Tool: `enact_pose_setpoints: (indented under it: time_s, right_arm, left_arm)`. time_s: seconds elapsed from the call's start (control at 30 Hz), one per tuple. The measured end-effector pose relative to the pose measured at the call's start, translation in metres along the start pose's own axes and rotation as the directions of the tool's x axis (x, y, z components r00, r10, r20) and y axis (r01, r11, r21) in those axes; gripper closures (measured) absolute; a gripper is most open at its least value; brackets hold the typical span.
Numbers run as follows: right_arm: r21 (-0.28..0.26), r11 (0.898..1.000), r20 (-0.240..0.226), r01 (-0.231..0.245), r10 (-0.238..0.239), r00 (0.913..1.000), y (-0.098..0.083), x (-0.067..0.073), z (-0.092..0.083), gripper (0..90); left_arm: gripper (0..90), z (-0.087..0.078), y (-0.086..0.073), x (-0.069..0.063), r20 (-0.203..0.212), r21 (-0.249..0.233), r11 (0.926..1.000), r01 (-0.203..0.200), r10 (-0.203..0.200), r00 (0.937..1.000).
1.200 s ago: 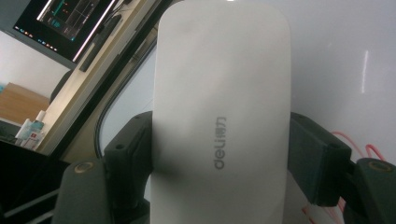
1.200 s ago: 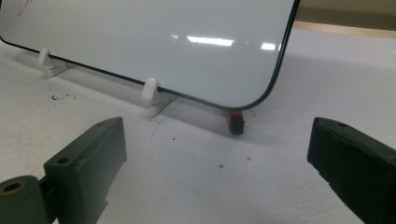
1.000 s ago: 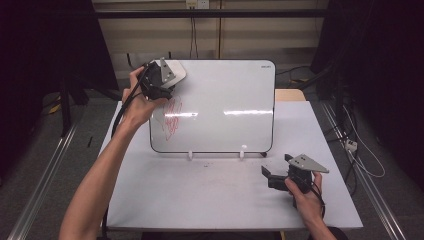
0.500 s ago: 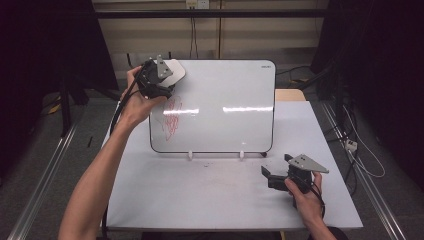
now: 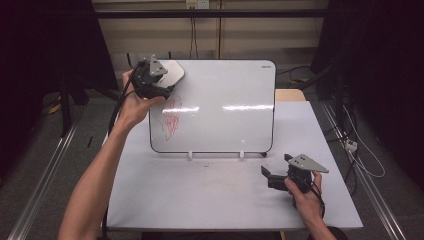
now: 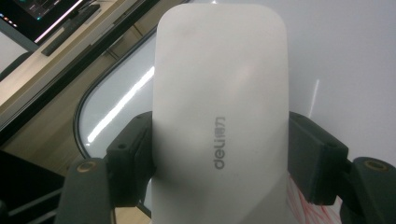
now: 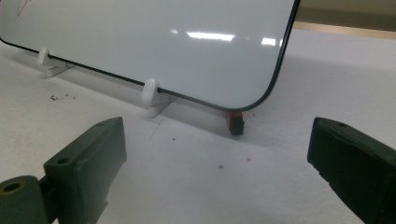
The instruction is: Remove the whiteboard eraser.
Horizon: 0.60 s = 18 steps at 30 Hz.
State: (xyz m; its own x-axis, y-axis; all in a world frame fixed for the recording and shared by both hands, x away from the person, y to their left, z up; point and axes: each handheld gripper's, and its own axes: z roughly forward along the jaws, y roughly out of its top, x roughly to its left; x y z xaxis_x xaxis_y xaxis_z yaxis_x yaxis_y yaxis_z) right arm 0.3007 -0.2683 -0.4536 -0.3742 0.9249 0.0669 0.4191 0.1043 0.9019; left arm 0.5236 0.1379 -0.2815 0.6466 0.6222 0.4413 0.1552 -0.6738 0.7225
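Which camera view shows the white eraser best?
The left gripper view: the white eraser sits large between the left claw's jaws, its logo readable. The high view shows it small at the whiteboard's top-left corner.

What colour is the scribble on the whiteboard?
Red, on the whiteboard; the scribble shows best in the high view.

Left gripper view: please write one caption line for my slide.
Black tongs grip a white oblong plastic eraser against a glossy whiteboard bearing red scribbles.
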Motion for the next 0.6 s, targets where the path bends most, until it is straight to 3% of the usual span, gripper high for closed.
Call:
enact_pose_setpoints:
  time_s: [0.1,0.27,0.4,0.6]
  right_arm:
    - [0.001,1.000,0.001,-0.001,0.001,1.0000,0.001,0.000,0.000,4.5]
    - [0.005,1.000,0.000,-0.002,0.002,1.0000,0.001,0.002,0.002,4.5]
    - [0.005,1.000,0.002,-0.002,0.002,1.0000,0.001,0.002,0.002,4.5]
    - [0.005,1.000,0.003,-0.003,0.003,1.0000,0.001,0.002,0.001,4.4]
  left_arm:
    - [31.3,-0.002,-0.001,-0.001,0.004,-0.029,0.9989,0.036,-0.036,0.9993]
    - [31.2,-0.018,0.005,-0.003,0.000,-0.077,0.9965,0.033,-0.034,0.9994]
    - [31.2,-0.024,0.002,-0.004,-0.017,-0.091,0.9951,0.039,-0.040,0.9990]
    - [31.2,-0.022,-0.011,-0.007,-0.020,-0.091,0.9921,0.086,-0.088,0.9959]
